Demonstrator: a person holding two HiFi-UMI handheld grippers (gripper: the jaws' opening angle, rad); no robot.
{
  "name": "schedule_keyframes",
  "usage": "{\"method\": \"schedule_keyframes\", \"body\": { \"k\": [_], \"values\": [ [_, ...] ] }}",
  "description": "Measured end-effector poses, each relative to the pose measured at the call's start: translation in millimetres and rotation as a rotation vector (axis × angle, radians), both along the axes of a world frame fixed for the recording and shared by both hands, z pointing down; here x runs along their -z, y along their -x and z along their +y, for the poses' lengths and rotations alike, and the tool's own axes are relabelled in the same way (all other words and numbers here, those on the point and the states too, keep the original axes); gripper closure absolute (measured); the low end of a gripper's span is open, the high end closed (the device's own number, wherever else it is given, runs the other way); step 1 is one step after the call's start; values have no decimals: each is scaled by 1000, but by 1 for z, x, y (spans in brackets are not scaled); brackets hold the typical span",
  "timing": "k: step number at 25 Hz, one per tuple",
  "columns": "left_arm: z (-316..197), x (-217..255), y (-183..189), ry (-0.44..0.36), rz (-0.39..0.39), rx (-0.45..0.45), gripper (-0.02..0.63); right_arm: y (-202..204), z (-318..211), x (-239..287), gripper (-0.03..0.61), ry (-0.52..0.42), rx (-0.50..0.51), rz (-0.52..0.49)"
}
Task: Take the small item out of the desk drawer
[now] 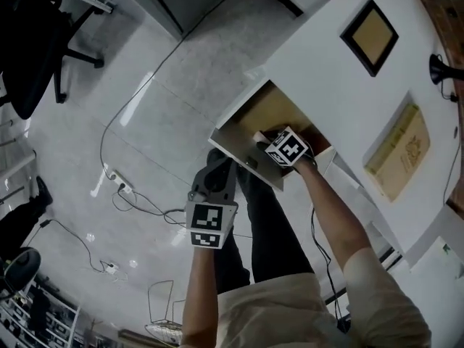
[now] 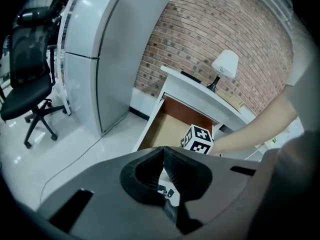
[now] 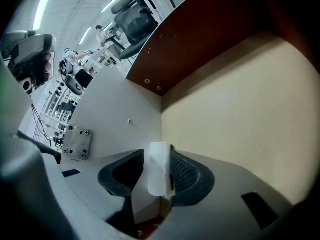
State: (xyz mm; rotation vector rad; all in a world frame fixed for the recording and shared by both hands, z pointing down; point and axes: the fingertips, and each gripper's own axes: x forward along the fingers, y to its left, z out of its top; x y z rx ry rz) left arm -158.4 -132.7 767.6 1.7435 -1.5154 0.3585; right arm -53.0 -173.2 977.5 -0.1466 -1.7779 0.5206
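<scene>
Only between right tongs (image 3: 158, 156): white item (image 3: 156, 176)

An office: a black swivel chair (image 2: 30, 84) on a glossy pale floor (image 1: 145, 107) with a power strip (image 1: 120, 187) and trailing cables, a white surface (image 1: 326, 71) with a drawer (image 1: 272, 113), a table lamp (image 2: 225, 64), a brick wall (image 2: 200, 39), a tall grey cabinet (image 2: 115, 49)

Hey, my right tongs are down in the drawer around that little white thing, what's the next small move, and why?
Probably close the right tongs on the small white item. It already stands between the open jaws, near the corner of the drawer, and the pads do not seem to press on it yet, so lifting now would likely leave it behind.
</scene>
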Motion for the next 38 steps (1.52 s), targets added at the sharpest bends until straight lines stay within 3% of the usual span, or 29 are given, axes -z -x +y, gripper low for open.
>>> {"method": "schedule_keyframes", "body": {
  "k": [3, 9, 21, 29, 38],
  "values": [
    [7, -2, 1, 29, -30, -2, 597, 2, 8, -10, 365, 9, 36, 19],
    [10, 2, -5, 33, -15, -20, 597, -7, 6, -15, 423, -13, 0, 43],
    [7, 6, -24, 35, -26, -67, 597, -12, 1, -10, 436, -61, -99, 60],
    [10, 9, -24, 29, -13, -62, 597, 0, -14, 12, 439, -99, -174, -29],
    [10, 37, -28, 9, 1, -73, 597, -4, -29, 81, 439, -152, -326, -107]
  ]
}}
